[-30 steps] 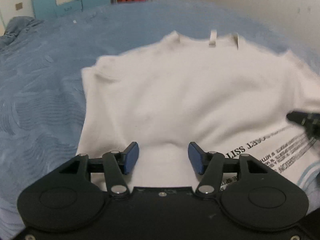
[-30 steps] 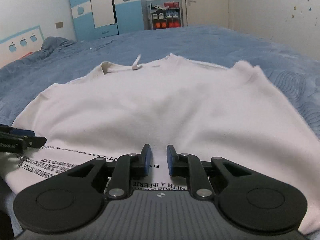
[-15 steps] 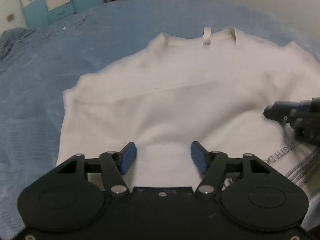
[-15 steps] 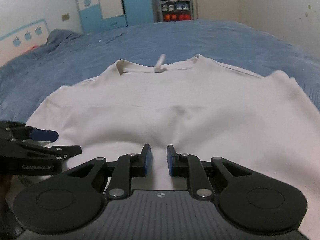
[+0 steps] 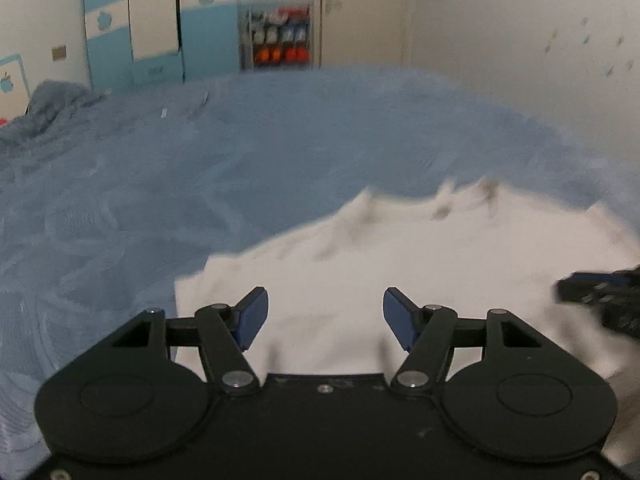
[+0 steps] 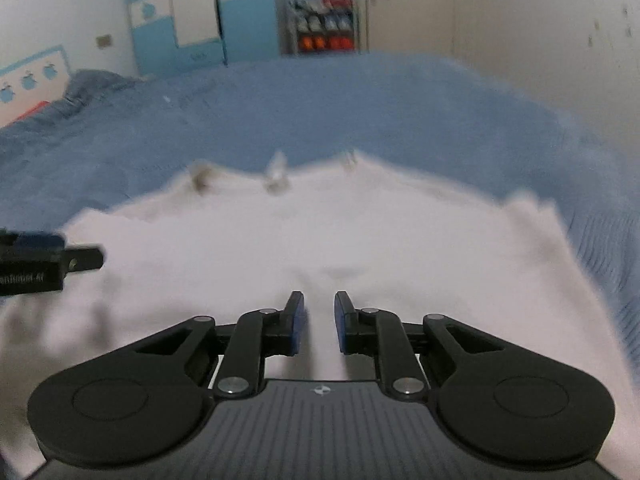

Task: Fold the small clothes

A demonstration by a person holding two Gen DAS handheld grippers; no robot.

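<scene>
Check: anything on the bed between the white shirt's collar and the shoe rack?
Only bare blue bedspread between white shirt and shoe rack, clearest in right wrist view.

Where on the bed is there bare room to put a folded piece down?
Bare blue bedspread lies left of the white shirt and beyond its collar toward the wardrobe. The near side is crowded: shirt plus left hand-held gripper and right hand-held gripper.

White shirt [image 6: 360, 248] soft matt cloth; blue bedspread [image 5: 200, 184] textured fabric.
</scene>
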